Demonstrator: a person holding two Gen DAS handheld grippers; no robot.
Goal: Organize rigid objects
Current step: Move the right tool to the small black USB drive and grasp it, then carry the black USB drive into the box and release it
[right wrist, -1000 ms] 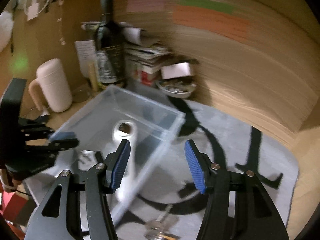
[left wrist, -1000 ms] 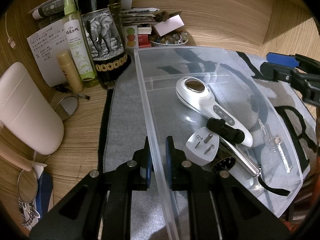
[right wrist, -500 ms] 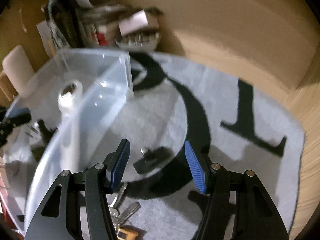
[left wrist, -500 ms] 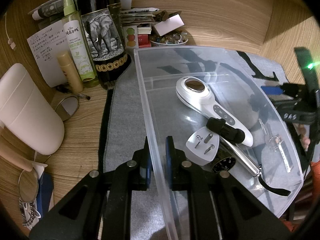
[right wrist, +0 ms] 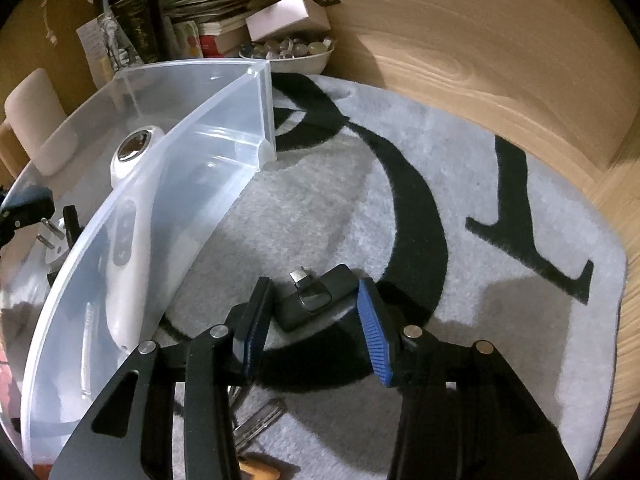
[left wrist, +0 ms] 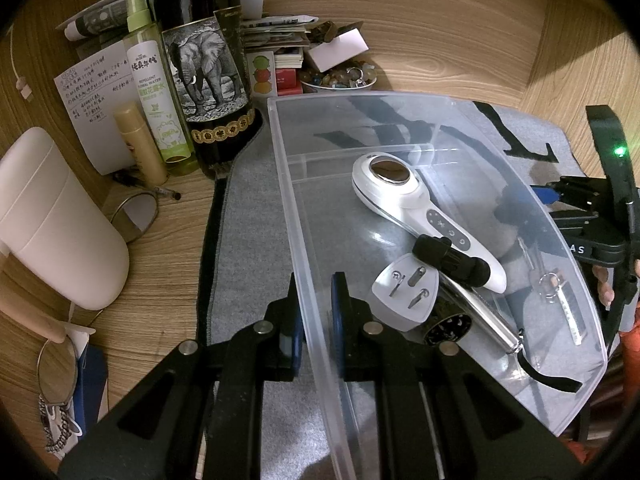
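A clear plastic bin (left wrist: 288,184) sits on a grey mat. My left gripper (left wrist: 314,312) is shut on the bin's left wall. In the bin lie a white handheld device (left wrist: 404,196), a white plug adapter (left wrist: 404,296) and a black-and-silver flashlight (left wrist: 460,280). The bin also shows in the right wrist view (right wrist: 160,184). My right gripper (right wrist: 316,320) is open, low over the mat (right wrist: 480,240), with a small dark charger (right wrist: 316,300) lying between its fingers. Keys (right wrist: 256,424) lie on the mat just below it.
A wine bottle (left wrist: 204,80), green spray bottle (left wrist: 156,92), small tan tube (left wrist: 140,144), white jug (left wrist: 52,220), papers and a bowl of beads (left wrist: 340,78) crowd the desk behind and left of the bin. A wooden wall rises behind the mat.
My right gripper has swung away from the bin and down to the mat, closing in over the dark charger. The left gripper and the bin have not moved.
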